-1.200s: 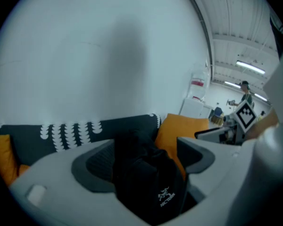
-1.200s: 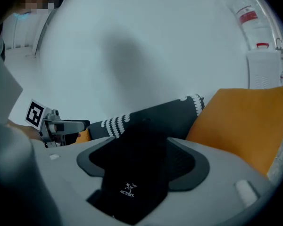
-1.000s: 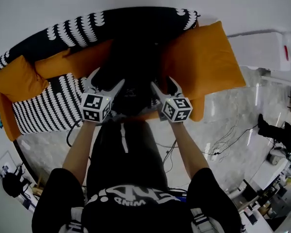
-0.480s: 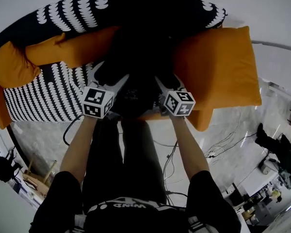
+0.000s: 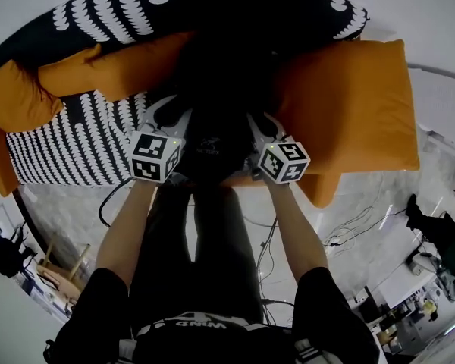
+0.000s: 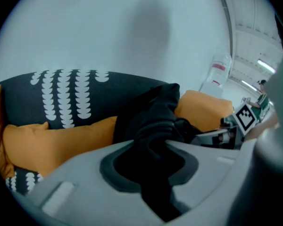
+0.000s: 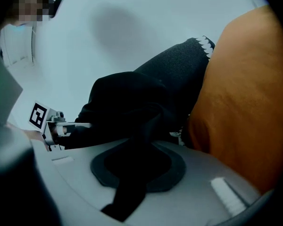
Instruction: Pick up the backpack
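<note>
Two-handed pickup at the moment of grasp. The backpack (image 5: 216, 101), black and soft, sits on the sofa (image 5: 68, 154) against its far backrest, between orange cushions on its left and right. The left tool (image 5: 174, 120) and the right tool (image 5: 264, 127) are set on its near face, one to each side of its middle. The jaws of both have just been closing, and each gripper view shows a fold of black backpack fabric pinched between the pads, so both tools are clenched on the backpack, which has not yet left the seat. Risks, as judged from this pose: each hold is on a gather of loose cloth, not on a handle or strap, so the fabric may creep out of the pads once the full weight hangs from it. If one hand rises ahead of the other, the load would pass to a single pinch and the bag would tip. The large orange cushion (image 5: 349, 120) on the right lies against the backpack and may be dragged along or may catch a strap, though no strap can be made out. Count: one backpack, two tools, one sofa, and three orange cushions, one on the right and two on the left.
</note>
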{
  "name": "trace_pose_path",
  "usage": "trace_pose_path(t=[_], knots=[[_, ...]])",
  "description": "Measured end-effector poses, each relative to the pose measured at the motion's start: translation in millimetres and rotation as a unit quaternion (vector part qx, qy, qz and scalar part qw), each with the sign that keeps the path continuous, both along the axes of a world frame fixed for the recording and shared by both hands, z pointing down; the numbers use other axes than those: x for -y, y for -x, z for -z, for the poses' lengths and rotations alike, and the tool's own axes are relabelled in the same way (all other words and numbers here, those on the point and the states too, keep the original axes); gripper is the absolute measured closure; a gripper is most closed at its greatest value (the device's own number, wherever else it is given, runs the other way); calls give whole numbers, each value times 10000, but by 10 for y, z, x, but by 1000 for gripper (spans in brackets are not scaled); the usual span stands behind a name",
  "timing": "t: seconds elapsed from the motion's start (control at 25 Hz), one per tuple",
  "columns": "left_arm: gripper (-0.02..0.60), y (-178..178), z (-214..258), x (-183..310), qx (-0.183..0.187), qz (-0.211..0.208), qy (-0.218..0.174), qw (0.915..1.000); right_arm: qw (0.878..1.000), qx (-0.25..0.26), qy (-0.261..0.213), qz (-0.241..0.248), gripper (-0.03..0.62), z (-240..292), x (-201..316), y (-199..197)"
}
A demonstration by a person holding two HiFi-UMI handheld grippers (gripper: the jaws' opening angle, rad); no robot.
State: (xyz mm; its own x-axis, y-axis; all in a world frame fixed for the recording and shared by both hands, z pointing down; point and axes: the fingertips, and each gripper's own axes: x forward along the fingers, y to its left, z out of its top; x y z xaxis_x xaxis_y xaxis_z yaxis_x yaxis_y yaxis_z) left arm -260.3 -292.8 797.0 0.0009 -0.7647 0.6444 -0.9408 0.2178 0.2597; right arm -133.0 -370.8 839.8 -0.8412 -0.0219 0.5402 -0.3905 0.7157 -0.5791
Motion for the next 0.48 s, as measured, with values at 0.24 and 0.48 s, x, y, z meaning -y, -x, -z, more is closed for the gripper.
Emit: trace_pose_path(t=[0.24, 0.48], knots=[[558, 54, 133, -108, -129, 283, -140, 9994, 9992, 261, -200, 220, 565, 290, -104, 79], [569, 112, 400, -283, -539, 477, -274, 9970, 9967, 525, -222, 571, 568, 848, -342, 101]])
